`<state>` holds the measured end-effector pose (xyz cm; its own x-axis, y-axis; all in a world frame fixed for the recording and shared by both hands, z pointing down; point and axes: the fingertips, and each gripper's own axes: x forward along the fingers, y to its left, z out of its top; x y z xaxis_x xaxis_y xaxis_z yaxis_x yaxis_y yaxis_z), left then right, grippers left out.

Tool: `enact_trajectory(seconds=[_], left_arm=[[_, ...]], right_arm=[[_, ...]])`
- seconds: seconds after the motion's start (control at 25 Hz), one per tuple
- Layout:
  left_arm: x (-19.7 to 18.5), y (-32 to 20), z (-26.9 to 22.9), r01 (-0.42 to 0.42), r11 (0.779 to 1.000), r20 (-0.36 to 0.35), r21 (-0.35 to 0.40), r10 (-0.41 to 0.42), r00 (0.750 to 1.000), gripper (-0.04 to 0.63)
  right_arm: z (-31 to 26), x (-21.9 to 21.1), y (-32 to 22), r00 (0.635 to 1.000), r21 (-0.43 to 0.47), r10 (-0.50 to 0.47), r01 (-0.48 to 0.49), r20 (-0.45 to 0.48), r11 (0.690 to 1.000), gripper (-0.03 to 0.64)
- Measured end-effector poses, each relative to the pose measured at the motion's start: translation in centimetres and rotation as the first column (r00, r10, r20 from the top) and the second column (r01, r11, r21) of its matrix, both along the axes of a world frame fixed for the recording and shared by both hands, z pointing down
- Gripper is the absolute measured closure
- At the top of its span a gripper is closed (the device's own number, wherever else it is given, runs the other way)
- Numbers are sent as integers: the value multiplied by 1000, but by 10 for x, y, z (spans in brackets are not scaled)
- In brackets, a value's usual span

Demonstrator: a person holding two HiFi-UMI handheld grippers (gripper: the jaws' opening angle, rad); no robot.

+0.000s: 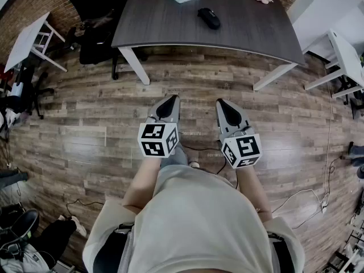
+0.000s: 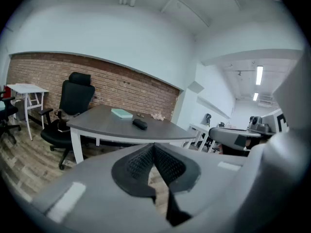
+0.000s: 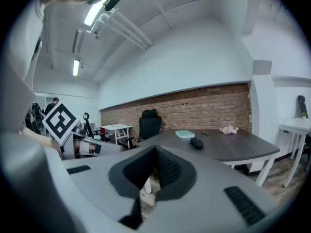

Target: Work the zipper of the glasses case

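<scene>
The left hand-held gripper (image 1: 169, 100) and the right hand-held gripper (image 1: 223, 103) are hovering closed and empty, while the glasses case (image 1: 209, 17) is lying on the desk (image 1: 159, 24) well ahead of both.

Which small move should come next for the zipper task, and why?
Probably step toward the dark grey table: the black oval glasses case lies on it, well beyond the left gripper and the right gripper, both shut and empty over the floor.
</scene>
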<state>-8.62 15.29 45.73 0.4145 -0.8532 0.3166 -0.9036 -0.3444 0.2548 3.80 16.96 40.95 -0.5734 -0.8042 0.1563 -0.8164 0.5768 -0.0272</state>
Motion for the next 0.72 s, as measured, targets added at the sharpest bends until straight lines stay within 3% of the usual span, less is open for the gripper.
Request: enact_trajectory(seconds=[0.24, 0.72], left_arm=[[12, 77, -5, 17, 1000, 2, 0, -17, 1000, 584], [13, 109, -24, 12, 998, 4, 54, -13, 1000, 583]], right_arm=[[-3, 13, 68, 1000, 2, -7, 7, 10, 1000, 615], [-13, 20, 108, 1000, 27, -24, 23, 19, 999, 615]])
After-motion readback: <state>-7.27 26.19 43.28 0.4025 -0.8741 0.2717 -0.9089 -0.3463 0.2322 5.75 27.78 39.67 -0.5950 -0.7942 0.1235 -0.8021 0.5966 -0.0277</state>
